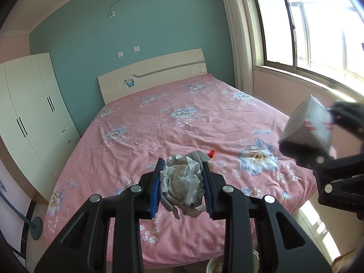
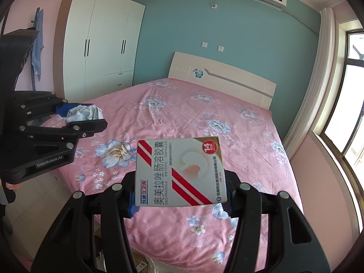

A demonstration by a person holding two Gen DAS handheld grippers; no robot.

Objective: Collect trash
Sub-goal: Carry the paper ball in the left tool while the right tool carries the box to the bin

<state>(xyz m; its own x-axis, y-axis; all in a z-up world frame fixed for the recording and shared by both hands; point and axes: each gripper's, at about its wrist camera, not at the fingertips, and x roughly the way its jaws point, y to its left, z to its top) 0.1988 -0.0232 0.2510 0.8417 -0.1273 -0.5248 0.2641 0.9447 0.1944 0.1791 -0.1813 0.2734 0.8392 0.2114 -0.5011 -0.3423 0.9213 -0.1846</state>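
Observation:
My left gripper (image 1: pixel 183 182) is shut on a crumpled grey-white paper wad (image 1: pixel 182 182) and holds it above the foot of the pink floral bed (image 1: pixel 182 118). It shows in the right wrist view (image 2: pixel 86 116) at the left with the wad (image 2: pixel 83 112). My right gripper (image 2: pixel 179 193) is shut on a white medicine box (image 2: pixel 179 170) with red stripes, held above the bed's foot. The box (image 1: pixel 307 122) and right gripper (image 1: pixel 302 145) show at the right edge of the left wrist view. A small red object (image 1: pixel 212 153) lies on the bed beyond the wad.
A white wardrobe (image 2: pixel 100 43) stands left of the bed. The headboard (image 1: pixel 154 72) is against the teal wall. A window (image 1: pixel 318 27) is on the right. A round pale container (image 1: pixel 216 266) sits on the floor below the bed's foot.

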